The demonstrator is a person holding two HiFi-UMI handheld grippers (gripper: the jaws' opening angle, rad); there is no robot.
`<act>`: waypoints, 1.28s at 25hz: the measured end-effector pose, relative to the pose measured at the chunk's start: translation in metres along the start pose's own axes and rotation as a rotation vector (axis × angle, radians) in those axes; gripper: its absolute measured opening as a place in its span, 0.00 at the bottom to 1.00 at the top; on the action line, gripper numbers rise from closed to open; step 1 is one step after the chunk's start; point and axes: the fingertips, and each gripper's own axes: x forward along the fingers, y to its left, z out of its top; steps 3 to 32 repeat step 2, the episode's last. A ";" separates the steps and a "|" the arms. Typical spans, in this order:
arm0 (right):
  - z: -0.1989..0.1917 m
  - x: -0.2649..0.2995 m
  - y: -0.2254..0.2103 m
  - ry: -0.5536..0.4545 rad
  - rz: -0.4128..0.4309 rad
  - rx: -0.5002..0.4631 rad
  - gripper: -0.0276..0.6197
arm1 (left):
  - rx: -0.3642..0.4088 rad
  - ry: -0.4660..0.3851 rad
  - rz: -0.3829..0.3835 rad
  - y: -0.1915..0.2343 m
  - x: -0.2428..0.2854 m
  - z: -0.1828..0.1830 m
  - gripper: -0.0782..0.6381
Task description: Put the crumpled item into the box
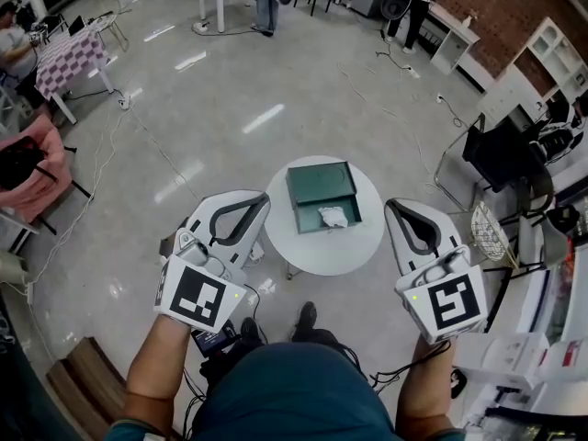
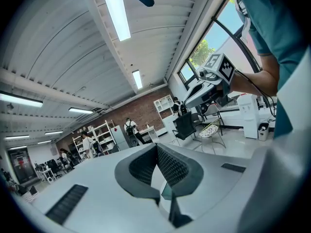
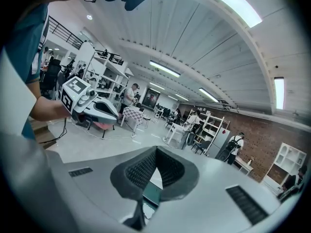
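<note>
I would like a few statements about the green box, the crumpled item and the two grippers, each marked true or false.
1. The crumpled white item lies inside the open green box. True.
2. The box stands on the floor. False: it stands on the round white table.
3. The right gripper holds the crumpled item. False: its jaws are together, with nothing between them.
4. The left gripper is shut and empty. True.
</note>
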 end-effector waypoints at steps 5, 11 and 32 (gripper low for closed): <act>0.007 0.003 0.001 0.005 -0.002 -0.001 0.10 | -0.003 -0.003 -0.001 0.007 -0.003 0.002 0.13; 0.007 0.003 0.001 0.005 -0.002 -0.001 0.10 | -0.003 -0.003 -0.001 0.007 -0.003 0.002 0.13; 0.007 0.003 0.001 0.005 -0.002 -0.001 0.10 | -0.003 -0.003 -0.001 0.007 -0.003 0.002 0.13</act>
